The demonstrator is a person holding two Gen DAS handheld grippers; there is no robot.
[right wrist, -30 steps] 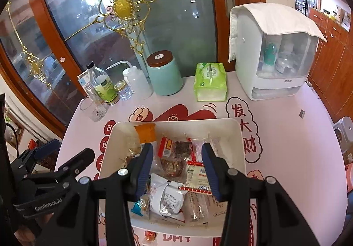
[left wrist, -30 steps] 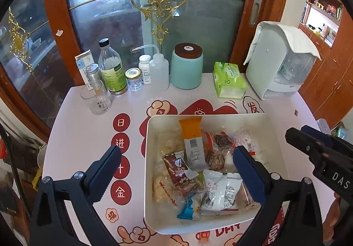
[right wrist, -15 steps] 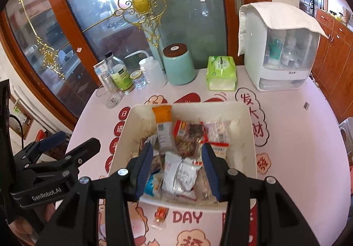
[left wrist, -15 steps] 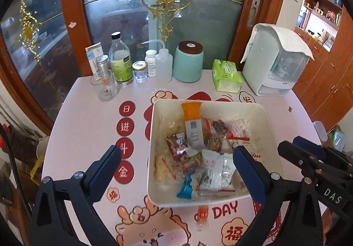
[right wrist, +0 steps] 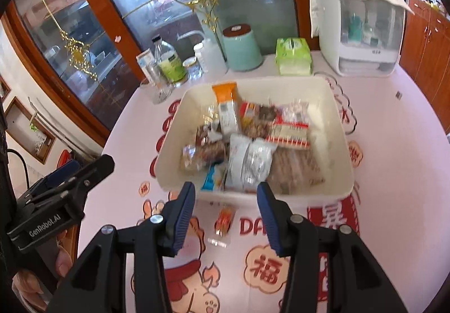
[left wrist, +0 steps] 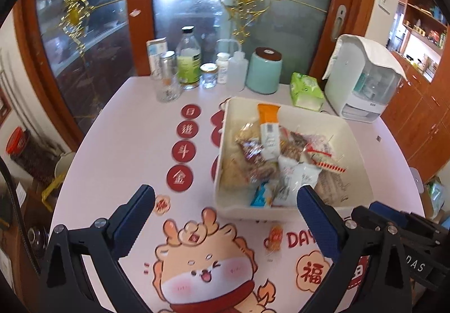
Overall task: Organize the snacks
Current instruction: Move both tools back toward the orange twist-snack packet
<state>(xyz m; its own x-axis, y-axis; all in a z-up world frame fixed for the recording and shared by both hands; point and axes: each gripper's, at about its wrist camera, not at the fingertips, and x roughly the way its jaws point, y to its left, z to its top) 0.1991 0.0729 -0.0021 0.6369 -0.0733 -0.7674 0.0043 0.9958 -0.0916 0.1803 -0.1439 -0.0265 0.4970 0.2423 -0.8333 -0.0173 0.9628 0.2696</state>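
A small orange-and-clear wrapped candy point(right wrist: 224, 219) lies alone on the printed pink bench point(right wrist: 393, 172), just outside the near wall of the cream rectangular plastic tray point(right wrist: 341, 127), which stands toward the middle of the bench and is heaped with packaged snacks; among them an orange-topped stick pack point(right wrist: 226, 108) leaning on the far wall, a white crinkled pouch point(right wrist: 250, 161) and a blue-and-white sachet point(right wrist: 212, 179) at the near wall.

The right hand-held gripper point(right wrist: 225, 210) hangs above the loose candy with its blue pads partly apart and nothing between them; the left hand-held gripper point(left wrist: 225, 213) stands wide open and empty over the near edge of the bench, the tray's near wall showing between its fingers.

The candy looks light, small and slick in its film; it would likely skid if nudged, so a pinch across its narrow middle, pads square to its long sides, seems safest; the twisted wrapper ends are too flimsy to trust. The pouches in the tray are soft and crushable; they call for a gentle squeeze.
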